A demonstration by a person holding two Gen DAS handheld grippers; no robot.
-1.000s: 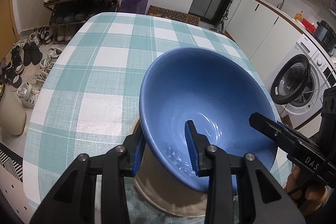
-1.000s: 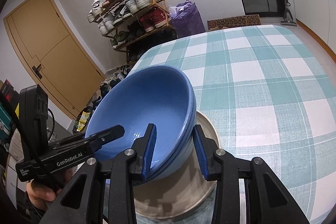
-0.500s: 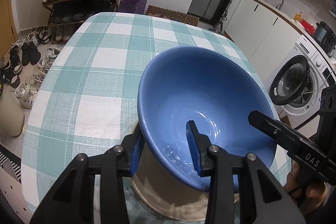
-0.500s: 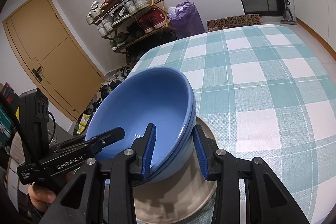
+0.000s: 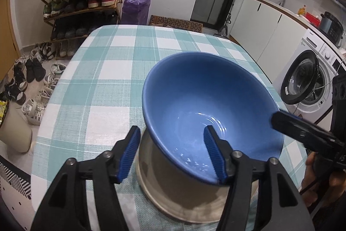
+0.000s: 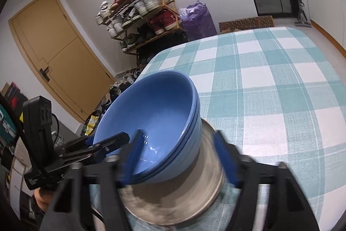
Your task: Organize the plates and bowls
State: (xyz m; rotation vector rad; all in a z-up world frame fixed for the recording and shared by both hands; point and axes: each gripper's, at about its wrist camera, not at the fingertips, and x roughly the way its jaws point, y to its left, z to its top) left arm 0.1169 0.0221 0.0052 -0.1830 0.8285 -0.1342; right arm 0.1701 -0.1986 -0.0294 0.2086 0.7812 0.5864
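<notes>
My left gripper (image 5: 170, 140) points downward, its jaws opening, pads clear on both sides. My right gripper (image 6: 179, 153) points down too, jaws opening wide and blurred. A hand (image 5: 313, 176) shows under the right gripper's body.

The blue bowl (image 5: 194, 96) looks like glazed ceramic, smooth and glossy, with bright reflections of light at its bottom. The beige plate (image 5: 179, 198) below it is also ceramic, with a softer shine. The tablecloth (image 5: 97, 88) is woven cloth, matt, with a fine visible weave. The left gripper (image 5: 170, 153) is matt black plastic, and its blue pads (image 5: 129, 153) are ribbed like rubber.
</notes>
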